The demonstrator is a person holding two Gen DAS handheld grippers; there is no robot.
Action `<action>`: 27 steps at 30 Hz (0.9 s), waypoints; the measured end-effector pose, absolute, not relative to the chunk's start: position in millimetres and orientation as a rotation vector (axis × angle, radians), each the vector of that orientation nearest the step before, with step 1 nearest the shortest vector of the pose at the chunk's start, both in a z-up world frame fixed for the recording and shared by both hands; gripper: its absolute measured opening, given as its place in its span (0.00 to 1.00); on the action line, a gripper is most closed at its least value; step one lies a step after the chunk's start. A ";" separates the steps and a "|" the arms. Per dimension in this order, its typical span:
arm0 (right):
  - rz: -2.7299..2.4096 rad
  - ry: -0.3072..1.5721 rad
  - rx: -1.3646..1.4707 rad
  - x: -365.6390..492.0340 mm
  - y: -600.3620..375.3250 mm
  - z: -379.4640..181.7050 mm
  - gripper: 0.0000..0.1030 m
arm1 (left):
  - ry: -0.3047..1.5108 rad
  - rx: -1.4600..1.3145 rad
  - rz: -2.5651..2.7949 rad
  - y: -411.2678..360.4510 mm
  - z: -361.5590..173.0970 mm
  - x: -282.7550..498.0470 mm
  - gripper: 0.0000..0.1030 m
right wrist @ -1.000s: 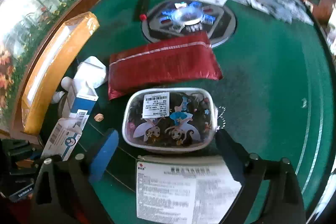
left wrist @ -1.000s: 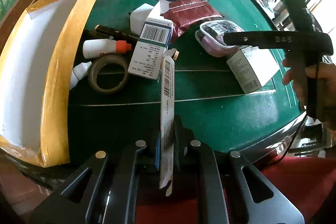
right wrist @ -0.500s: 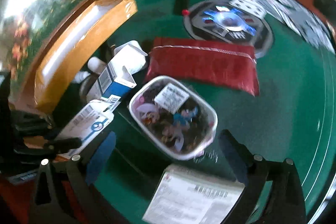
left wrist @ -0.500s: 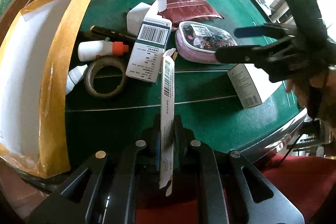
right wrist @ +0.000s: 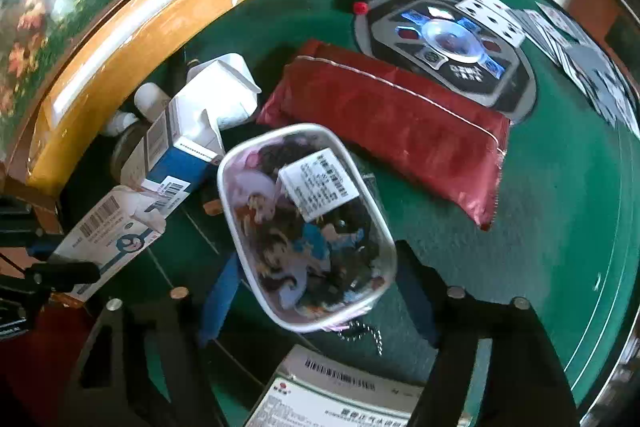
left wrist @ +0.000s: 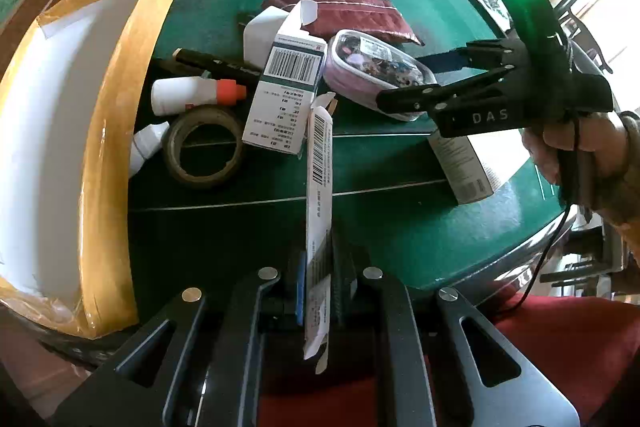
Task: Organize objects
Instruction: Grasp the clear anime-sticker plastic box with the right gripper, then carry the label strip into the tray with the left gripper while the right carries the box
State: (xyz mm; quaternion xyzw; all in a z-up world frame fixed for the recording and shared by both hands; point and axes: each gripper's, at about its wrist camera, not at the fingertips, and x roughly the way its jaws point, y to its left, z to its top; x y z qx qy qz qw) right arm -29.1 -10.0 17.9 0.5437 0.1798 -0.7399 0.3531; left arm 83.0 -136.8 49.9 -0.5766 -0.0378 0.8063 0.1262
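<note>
Left gripper (left wrist: 318, 283): jaws pinched narrow on a flattened white carton (left wrist: 319, 211), which stands on edge between the pads, near the table's front edge.
Right gripper (right wrist: 316, 291): jaws closing around the clear pouch (right wrist: 304, 223); one finger each side; pad contact not clear.
Clear pouch: oblong, cartoon prints and a white label on top; the landmark below.
Red foil bag (right wrist: 392, 131): just behind the pouch, lying flat.
Blue-and-white box (right wrist: 176, 151): just left of the pouch, flap open.
Tape roll (left wrist: 204, 147): left of the pouch, beyond that box, flat on the felt.
White bottle (left wrist: 192, 101): orange cap, on its side, just behind the tape roll.
Cardboard box (left wrist: 80, 131): far left of the pouch, open, yellow-taped rim.
Printed white box (right wrist: 340, 399): just in front of the pouch.
Green table (right wrist: 560, 227): everything lies on it.
Hand (left wrist: 580, 155): grips the right tool's handle, right of the pouch.
</note>
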 end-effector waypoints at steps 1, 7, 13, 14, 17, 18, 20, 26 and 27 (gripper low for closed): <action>-1.925 0.447 1.407 -28.3 -6.5 18.1 0.69 | -0.110 -1.678 2.345 -136.7 50.0 82.3 0.10; -1.966 0.331 1.419 -28.8 2.3 29.5 0.69 | -0.131 -1.674 2.332 -139.1 52.6 76.3 0.10; -2.014 0.235 1.403 -20.3 8.9 47.6 0.69 | -0.143 -1.649 2.337 -140.0 64.2 68.8 0.10; -2.028 0.229 1.401 -20.0 10.2 49.8 0.69 | -0.144 -1.643 2.337 -140.1 66.7 68.0 0.10; -2.057 0.209 1.400 -20.0 14.7 54.5 0.69 | -0.147 -1.627 2.344 -140.0 72.2 65.9 0.10; -2.064 0.206 1.396 -19.5 15.9 55.9 0.69 | -0.148 -1.622 2.348 -140.2 74.0 65.5 0.10; -2.058 0.202 1.390 -17.8 18.2 59.2 0.69 | -0.154 -1.612 2.354 -141.7 77.1 64.8 0.10; -2.081 0.183 1.370 -16.9 18.0 67.6 0.69 | -0.216 -1.585 2.391 -156.1 87.6 65.2 0.10; -2.078 0.184 1.367 -17.2 17.3 68.6 0.69 | -0.224 -1.582 2.399 -158.2 89.1 65.1 0.10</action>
